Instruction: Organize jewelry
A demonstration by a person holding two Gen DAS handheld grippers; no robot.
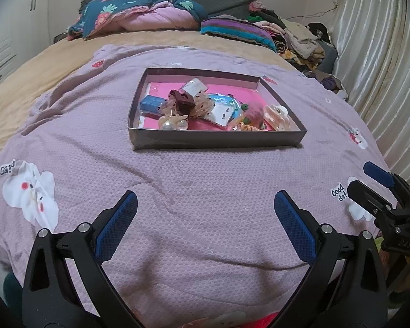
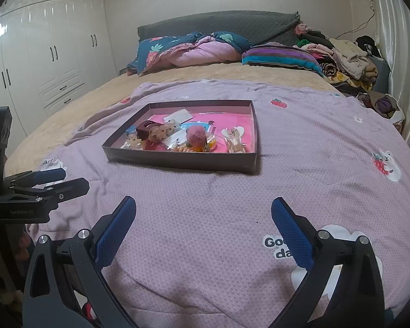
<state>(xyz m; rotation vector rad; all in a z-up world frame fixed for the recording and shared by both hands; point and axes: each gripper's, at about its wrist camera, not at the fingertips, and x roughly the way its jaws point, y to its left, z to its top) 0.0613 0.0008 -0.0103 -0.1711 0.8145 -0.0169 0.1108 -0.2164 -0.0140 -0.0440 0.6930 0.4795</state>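
Note:
A shallow dark tray [image 1: 216, 138] with a pink floor lies on the lilac bedspread, ahead of both grippers. It holds a blue box [image 1: 151, 104], a dark brown clip [image 1: 181, 99], a pearly hair piece [image 1: 172, 123], earring cards [image 1: 221, 112], a pink pompom [image 1: 255, 114] and a clear claw clip [image 1: 277, 116]. My left gripper [image 1: 205, 195] hovers open over bare cover, short of the tray. At the right edge, my right gripper [image 1: 362, 176] is also open. In the right wrist view the tray [image 2: 177, 161] sits ahead and left of my open right gripper [image 2: 203, 201], with the left gripper [image 2: 71, 179] at far left.
The lilac bedspread [image 2: 314, 164] covers a tan blanket [image 2: 76, 109]. Folded quilts and a striped pillow [image 2: 281, 57] lie by the grey headboard. A pile of clothes [image 2: 347, 63] fills the far right corner beside a curtain [image 1: 382, 68]. White wardrobes [image 2: 41, 54] stand to the left.

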